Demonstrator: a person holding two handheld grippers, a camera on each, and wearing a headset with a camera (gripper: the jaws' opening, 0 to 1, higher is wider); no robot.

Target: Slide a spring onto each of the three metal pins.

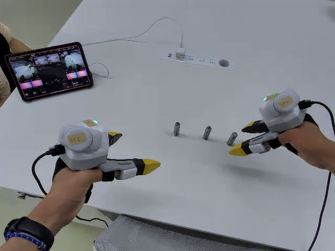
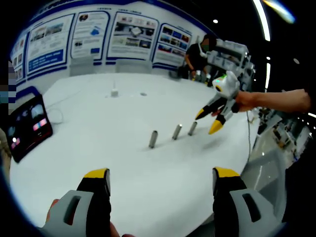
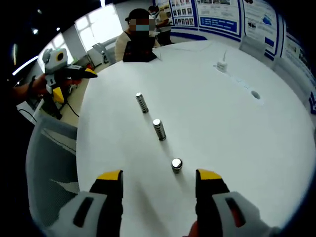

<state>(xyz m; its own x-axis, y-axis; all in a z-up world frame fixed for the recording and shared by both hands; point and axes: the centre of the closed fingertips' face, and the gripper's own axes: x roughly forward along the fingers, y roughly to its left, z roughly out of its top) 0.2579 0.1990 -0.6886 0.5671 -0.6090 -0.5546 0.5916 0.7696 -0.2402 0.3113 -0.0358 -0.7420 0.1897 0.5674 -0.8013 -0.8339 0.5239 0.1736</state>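
The three metal pins [image 1: 207, 133] stand in a short row near the middle of the white table [image 1: 172, 198], set apart from one another so the jaws can reach each one singly. Each looks wrapped in a spring [image 1: 177, 128]. The coils show most clearly on the left and middle pins, and I read coils on the right pin [image 1: 232, 138] too, though less surely. I judge the task to be at or close to its end. My right gripper [image 1: 242, 139] sits just beside that right pin, its yellow-tipped jaws apart and holding nothing. The pin stands just ahead of the gap rather than between the tips, which would suit a release or a check of the seating. My left gripper [image 1: 133, 151] hangs well apart at the near left, jaws wide and empty, probably held clear so as not to knock the row. A tablet [image 1: 49, 70] lies at the far left and a power strip [image 1: 196, 58] at the far side, both outside the working area.
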